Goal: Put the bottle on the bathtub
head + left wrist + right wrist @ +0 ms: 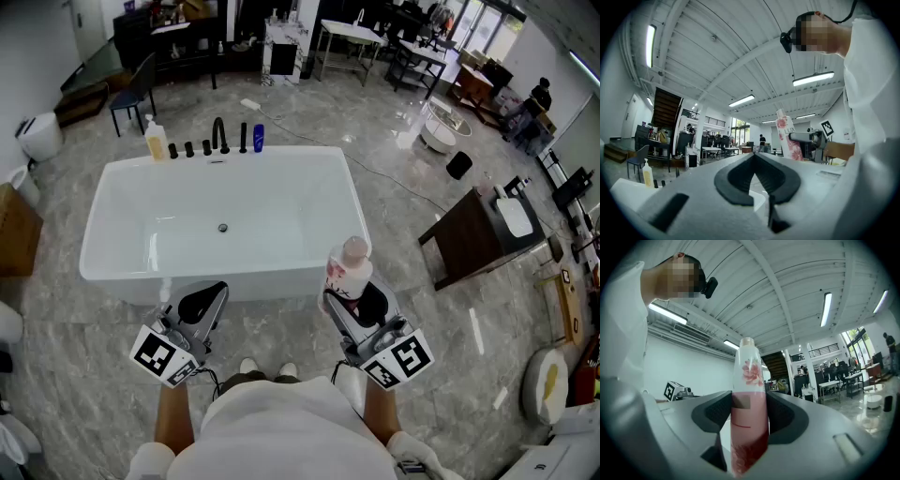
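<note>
While right gripper [353, 298] clamps bottle [349, 269], long axis upright, cap up; left gripper [201, 302] closed, empty.

Bright ceiling strip lights [826, 308] — fisheye edges, blurred foregrounds.

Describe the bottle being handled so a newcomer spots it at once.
Start at the white bathtub mid-floor. By its near right corner, the right gripper clamps an upright pink-and-white flowered bottle. Unlike the yellow bottle and blue bottle on the far rim, it is gripped.
</note>
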`<state>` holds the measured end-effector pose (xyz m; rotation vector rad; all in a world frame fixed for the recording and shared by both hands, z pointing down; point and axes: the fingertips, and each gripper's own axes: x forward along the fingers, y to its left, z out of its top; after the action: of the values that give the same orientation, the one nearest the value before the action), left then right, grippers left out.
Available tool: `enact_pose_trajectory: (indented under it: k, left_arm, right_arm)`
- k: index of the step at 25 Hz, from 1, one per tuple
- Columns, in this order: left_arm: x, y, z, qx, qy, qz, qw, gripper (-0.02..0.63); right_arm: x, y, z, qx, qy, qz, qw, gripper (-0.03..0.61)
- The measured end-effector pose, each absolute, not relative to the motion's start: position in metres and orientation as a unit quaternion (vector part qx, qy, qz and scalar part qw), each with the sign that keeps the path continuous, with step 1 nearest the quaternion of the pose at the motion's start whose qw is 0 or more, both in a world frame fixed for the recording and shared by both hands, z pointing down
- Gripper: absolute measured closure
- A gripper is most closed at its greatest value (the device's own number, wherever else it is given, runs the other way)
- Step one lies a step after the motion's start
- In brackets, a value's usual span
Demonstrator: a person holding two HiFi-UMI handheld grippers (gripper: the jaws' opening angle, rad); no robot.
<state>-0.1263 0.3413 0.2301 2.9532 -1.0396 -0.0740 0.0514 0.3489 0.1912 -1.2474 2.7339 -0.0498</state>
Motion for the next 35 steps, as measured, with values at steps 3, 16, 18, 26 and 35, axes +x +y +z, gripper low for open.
enact_pose_trajectory:
  k: [3, 16, 18, 26, 35]
  left_arm:
    - [-0.126, 0.342, 0.231, 0.942, -0.335, -0.021, 0.006, 0.612]
    - [-0.128, 0.338, 0.231, 0.939, -0.343, -0.022, 0.003, 0.612]
    - [-0.127, 0.337, 0.231, 0.939, -0.343, -0.02, 0.003, 0.612]
    - [-0.123, 0.332, 0.222, 0.939, -0.345, -0.02, -0.003, 0.612]
    - [-0.12, 0.33, 0.227, 0.935, -0.354, -0.011, 0.0, 0.612]
  right_arm:
    - [0.052, 0.347, 0.192, -0.41, 0.909, -0.018, 0.065, 0.336]
    - [0.055, 0.343, 0.183, -0.399, 0.912, -0.013, 0.1, 0.334]
    - [0.056, 0.345, 0.182, -0.398, 0.911, -0.01, 0.107, 0.336]
    - [0.071, 0.344, 0.17, -0.412, 0.903, 0.004, 0.12, 0.339]
    - [0.083, 0.338, 0.172, -0.41, 0.902, -0.005, 0.134, 0.339]
